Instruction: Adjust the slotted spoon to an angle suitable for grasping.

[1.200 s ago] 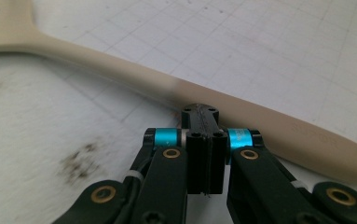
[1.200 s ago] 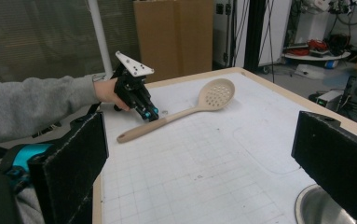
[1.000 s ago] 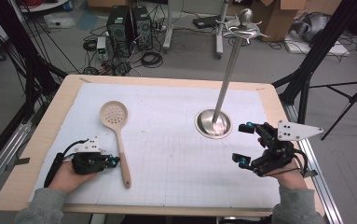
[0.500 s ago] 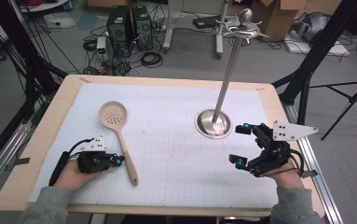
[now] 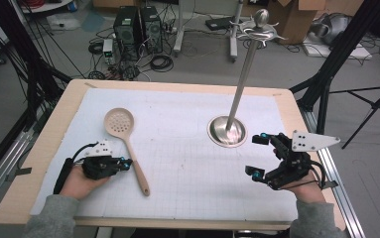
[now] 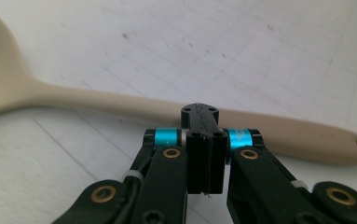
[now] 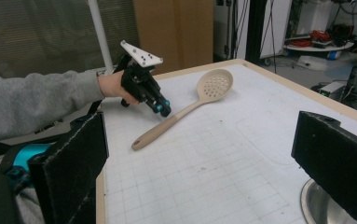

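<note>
**On the counter: spoon beside the left hand's tool**

On the white gridded mat of the wooden counter (image 5: 43,148) lies a beige slotted plastic spoon (image 5: 128,144), bowl away from the person. The left gripper (image 5: 124,162) rests just beside its handle, fingers pressed together on nothing. The right gripper (image 5: 258,156) sits near the round base of a polished metal stand (image 5: 227,130), fingers wide apart.
</note>
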A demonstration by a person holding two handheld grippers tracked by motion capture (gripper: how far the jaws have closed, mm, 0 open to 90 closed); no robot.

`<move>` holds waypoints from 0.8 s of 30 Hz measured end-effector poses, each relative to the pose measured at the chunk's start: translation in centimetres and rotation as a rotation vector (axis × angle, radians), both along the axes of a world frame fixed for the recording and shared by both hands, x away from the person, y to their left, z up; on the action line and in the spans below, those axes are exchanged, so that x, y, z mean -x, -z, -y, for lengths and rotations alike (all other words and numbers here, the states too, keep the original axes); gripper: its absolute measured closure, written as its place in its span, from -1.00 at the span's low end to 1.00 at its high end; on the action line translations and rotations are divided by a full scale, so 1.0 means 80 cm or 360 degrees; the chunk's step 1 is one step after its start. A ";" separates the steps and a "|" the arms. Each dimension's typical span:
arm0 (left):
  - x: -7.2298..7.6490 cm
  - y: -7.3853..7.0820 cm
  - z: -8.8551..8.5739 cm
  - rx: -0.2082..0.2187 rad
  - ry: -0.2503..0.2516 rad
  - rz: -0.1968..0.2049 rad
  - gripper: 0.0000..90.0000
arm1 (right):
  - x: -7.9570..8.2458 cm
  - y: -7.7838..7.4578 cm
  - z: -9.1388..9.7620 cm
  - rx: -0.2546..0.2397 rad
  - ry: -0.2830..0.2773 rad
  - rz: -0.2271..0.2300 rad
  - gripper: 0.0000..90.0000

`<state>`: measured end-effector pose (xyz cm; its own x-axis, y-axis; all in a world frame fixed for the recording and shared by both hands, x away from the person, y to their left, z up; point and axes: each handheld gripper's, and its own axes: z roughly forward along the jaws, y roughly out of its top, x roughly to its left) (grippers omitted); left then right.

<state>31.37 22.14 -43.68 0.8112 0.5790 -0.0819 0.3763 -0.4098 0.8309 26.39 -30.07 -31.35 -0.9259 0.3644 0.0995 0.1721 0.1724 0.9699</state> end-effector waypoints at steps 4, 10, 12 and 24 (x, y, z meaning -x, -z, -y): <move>-0.013 -0.005 -0.002 -0.0001 -0.0081 0.0012 0.99 | 0.003 0.004 0.004 0.0004 0.0017 -0.0022 -0.94; -0.031 -0.005 0.003 -0.0050 -0.0132 -0.0004 0.99 | 0.008 0.010 0.008 0.0074 0.0048 -0.0055 -0.94; -0.037 -0.007 0.007 -0.0053 -0.0120 0.0013 0.99 | 0.012 0.012 0.011 0.0084 0.0057 -0.0075 -0.94; -0.065 0.005 0.023 -0.0125 -0.0202 0.0100 0.99 | 0.014 0.011 0.016 0.0025 0.0065 -0.0064 -0.94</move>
<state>36.58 20.30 -44.07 0.7330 0.6801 0.0162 0.3776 -0.4266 0.8218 25.23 -31.32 -32.19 -0.9055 0.4039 0.1299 0.2178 0.1798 0.9593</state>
